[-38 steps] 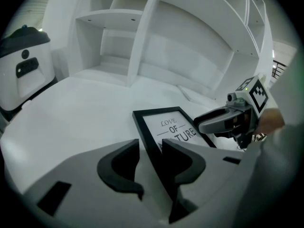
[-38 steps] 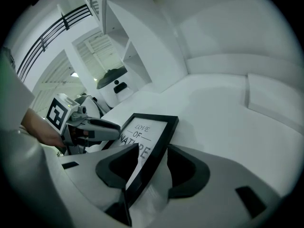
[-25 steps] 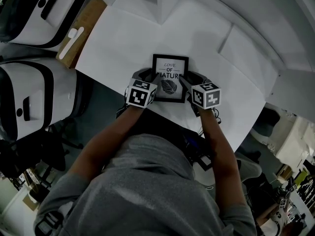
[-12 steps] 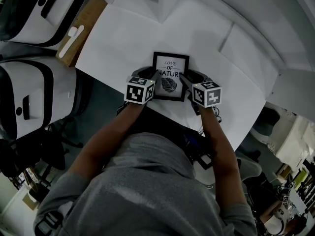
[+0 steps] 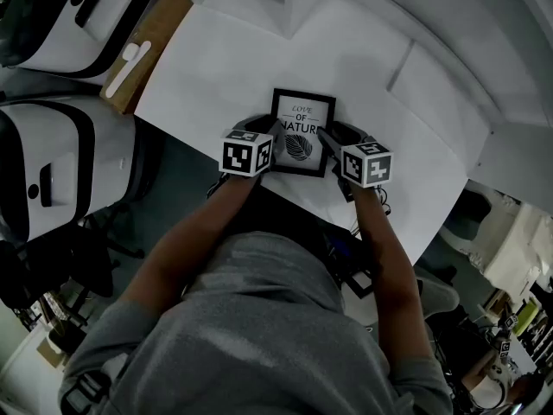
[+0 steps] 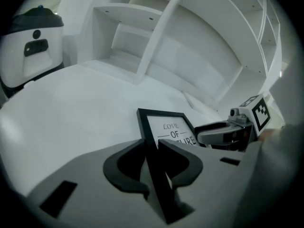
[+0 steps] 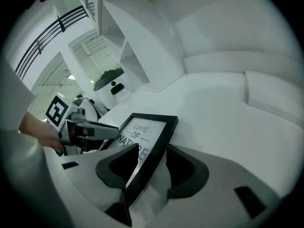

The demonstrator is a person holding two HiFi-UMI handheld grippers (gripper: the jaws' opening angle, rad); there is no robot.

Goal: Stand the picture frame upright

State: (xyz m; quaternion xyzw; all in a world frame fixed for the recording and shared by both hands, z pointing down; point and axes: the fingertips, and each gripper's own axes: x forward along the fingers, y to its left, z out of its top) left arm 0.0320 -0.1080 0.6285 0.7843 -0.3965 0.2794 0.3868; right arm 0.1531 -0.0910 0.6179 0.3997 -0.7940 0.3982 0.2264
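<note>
The picture frame (image 5: 302, 133) sits at the centre of the head view on the white table (image 5: 216, 67), print facing up and not yet upright. The left gripper (image 5: 273, 135) has just been closing its jaws, and they now pinch the frame's left edge. Its marker cube has rolled more level than a second ago. The right gripper (image 5: 325, 138) is unchanged, clamped on the frame's right edge.
</note>
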